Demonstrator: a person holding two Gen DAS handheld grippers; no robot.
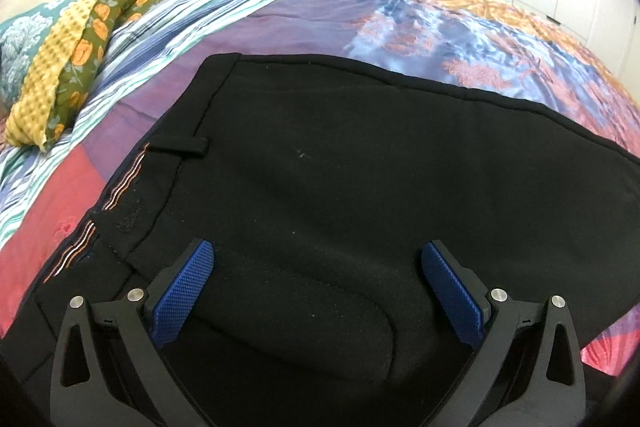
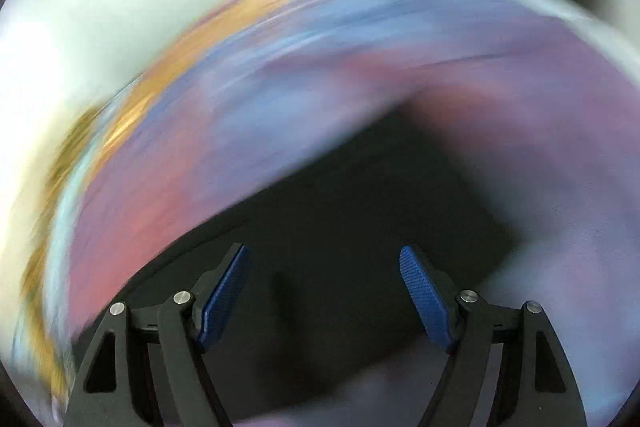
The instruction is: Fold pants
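Lying folded, pants, bedspread possibly beneath

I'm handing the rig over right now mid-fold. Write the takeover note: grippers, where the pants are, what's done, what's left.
Left gripper: open, holding nothing, over the pants near the waistband.
Right gripper: open, holding nothing; its view is motion-blurred, with dark cloth below the fingers.
Pants: black, lying flat on the patterned bedspread; a rounded fold shows between the left fingers.
Done: pants look at least partly folded; how many folds I cannot tell.
Left: check the blurred right side, then finish and square up the fold.
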